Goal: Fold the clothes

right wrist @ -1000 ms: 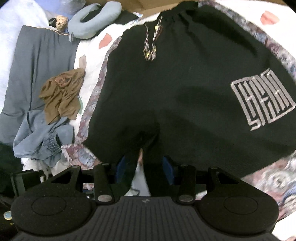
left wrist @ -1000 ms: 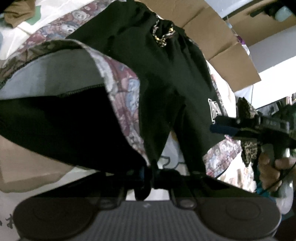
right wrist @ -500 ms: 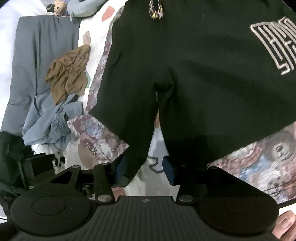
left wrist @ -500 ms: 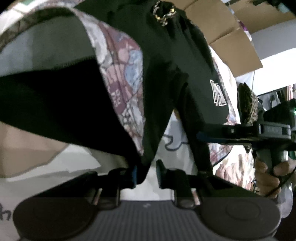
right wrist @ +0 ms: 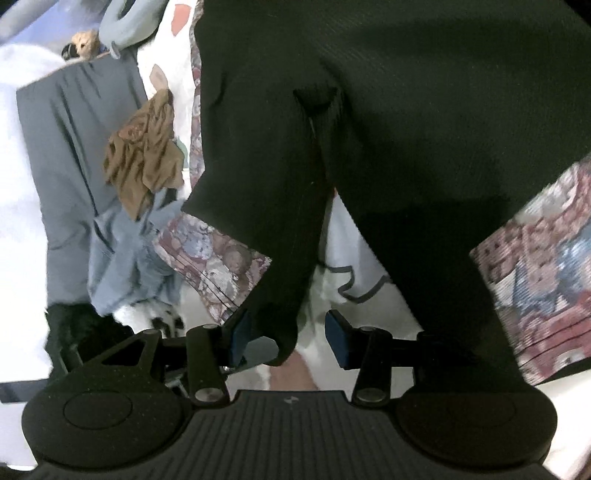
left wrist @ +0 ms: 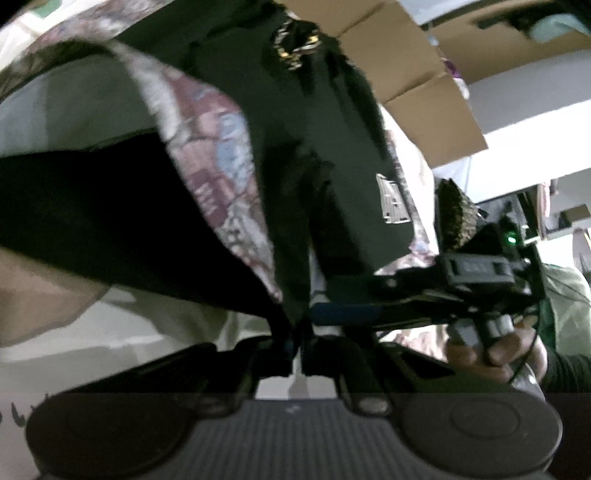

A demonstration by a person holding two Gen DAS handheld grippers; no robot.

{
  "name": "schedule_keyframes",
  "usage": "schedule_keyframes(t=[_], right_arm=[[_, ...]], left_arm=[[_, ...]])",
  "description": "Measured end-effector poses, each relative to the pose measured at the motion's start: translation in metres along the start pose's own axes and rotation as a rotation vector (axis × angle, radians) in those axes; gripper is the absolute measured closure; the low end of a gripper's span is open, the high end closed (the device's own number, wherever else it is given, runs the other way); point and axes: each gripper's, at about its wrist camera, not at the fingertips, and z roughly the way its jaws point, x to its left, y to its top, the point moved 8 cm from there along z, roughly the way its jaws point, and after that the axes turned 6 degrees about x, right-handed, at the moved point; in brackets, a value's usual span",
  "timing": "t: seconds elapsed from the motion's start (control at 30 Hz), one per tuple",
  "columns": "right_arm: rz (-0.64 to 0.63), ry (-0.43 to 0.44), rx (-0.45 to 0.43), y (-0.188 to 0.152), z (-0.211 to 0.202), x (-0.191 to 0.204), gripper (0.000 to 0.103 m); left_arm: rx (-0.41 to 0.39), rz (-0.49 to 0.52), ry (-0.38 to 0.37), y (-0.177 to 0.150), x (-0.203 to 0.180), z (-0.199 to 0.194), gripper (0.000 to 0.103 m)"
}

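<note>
The left hand-held gripper [left wrist: 295,341] is clamped on the black shorts' [left wrist: 280,155] hem to lift it for folding — the right hand-held gripper [right wrist: 288,334] stands apart, hem corner between its pads, ungripped.

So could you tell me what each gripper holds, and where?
Left gripper pinches the black shorts at a leg hem; right gripper is open, holding nothing.

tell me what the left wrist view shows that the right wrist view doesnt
Only the left wrist view: cardboard boxes, the shorts' drawstring, the hand holding the right tongs, and the left tongs pinched shut on a leg hem.

Only the right wrist view: a brown garment, blue clothes, a grey neck pillow, and the right tongs' open jaws.

Both: the black shorts with patterned side panels.
</note>
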Motion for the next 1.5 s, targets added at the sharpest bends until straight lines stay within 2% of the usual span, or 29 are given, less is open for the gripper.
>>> schedule_keyframes(t=[0.2, 0.27, 0.33, 0.37, 0.4, 0.43, 0.5, 0.63, 0.73, 0.8, 0.9, 1.0, 1.1, 1.27, 1.5], right_arm=[[0.078, 0.073, 0.022, -0.006, 0.005, -0.003, 0.053], [0.091, 0.086, 0.027, -0.006, 0.007, -0.004, 0.056], [0.086, 0.085, 0.031, -0.006, 0.009, -0.003, 0.075], [0.075, 0.072, 0.033, -0.006, 0.010, -0.003, 0.090], [0.063, 0.054, 0.032, -0.006, 0.010, -0.003, 0.096], [0.053, 0.040, 0.028, -0.006, 0.009, -0.004, 0.098], [0.042, 0.028, 0.020, -0.005, 0.007, -0.005, 0.098], [0.025, 0.012, 0.012, -0.003, 0.004, -0.005, 0.098], [0.011, 0.003, 0.010, -0.003, 0.003, -0.005, 0.098], [0.004, -0.001, 0.007, -0.002, 0.002, -0.005, 0.098], [-0.010, -0.017, -0.001, -0.001, -0.001, -0.006, 0.098], [-0.014, -0.032, -0.006, -0.001, -0.004, -0.009, 0.098], [-0.012, -0.039, -0.009, -0.001, -0.005, -0.011, 0.098], [-0.013, -0.055, -0.014, 0.000, -0.006, -0.012, 0.098], [-0.014, -0.078, -0.016, 0.001, -0.008, -0.013, 0.098]], left_arm=[[0.015, 0.166, 0.046, -0.003, -0.030, 0.006, 0.100], [0.025, 0.194, 0.049, -0.005, -0.034, 0.007, 0.100], [0.038, 0.210, 0.053, -0.008, -0.035, 0.007, 0.099], [0.047, 0.205, 0.051, -0.009, -0.034, 0.007, 0.099], [0.057, 0.198, 0.048, -0.010, -0.033, 0.006, 0.098], [0.054, 0.192, 0.059, -0.011, -0.030, 0.003, 0.095], [0.035, 0.177, 0.091, -0.011, -0.022, -0.007, 0.084], [-0.010, 0.117, 0.168, -0.008, 0.006, -0.028, 0.083], [-0.042, 0.067, 0.254, -0.005, 0.033, -0.042, 0.082], [-0.066, 0.040, 0.310, -0.004, 0.050, -0.052, 0.071], [-0.108, -0.014, 0.414, -0.001, 0.075, -0.064, 0.068], [-0.169, -0.070, 0.468, 0.005, 0.093, -0.075, 0.067], [-0.209, -0.080, 0.552, 0.011, 0.105, -0.081, 0.060], [-0.263, -0.080, 0.597, 0.021, 0.121, -0.086, 0.054], [-0.304, -0.084, 0.644, 0.022, 0.138, -0.095, 0.054]])
